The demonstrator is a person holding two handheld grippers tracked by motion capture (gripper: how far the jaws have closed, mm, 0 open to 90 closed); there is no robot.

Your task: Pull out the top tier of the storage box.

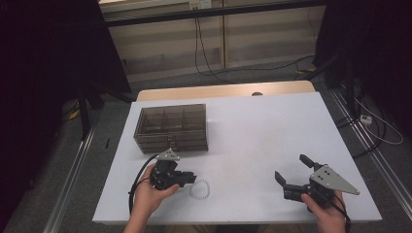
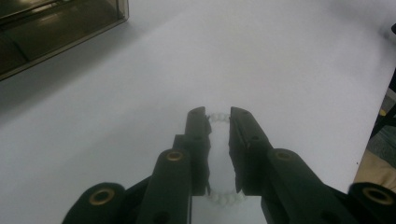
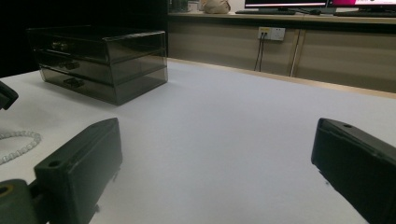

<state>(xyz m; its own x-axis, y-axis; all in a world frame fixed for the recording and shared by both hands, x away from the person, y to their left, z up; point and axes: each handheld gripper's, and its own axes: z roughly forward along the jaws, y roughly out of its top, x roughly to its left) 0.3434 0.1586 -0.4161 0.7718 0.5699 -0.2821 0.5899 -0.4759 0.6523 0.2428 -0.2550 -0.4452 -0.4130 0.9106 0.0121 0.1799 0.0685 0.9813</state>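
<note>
A white bead bracelet [image 1: 200, 189] lies on the white table [image 1: 272, 126] near its front left. My left gripper [image 1: 193, 178] points right with its tips at the bracelet's near edge. In the left gripper view its jaws [image 2: 218, 114] stand a narrow gap apart above the bracelet [image 2: 224, 198]; beads show past the tips and near the jaws' base, with bare table in the gap. My right gripper [image 1: 292, 168] rests at the front right, wide open and empty [image 3: 217, 140]. A smoky clear drawer box [image 1: 171, 127] stands behind the left gripper, its drawers shut.
From the right gripper view the drawer box [image 3: 98, 60] is at the far left and the bracelet [image 3: 18, 142] at the left edge. Cables [image 1: 204, 53] run on the floor beyond the table. Dark stands flank the table on both sides.
</note>
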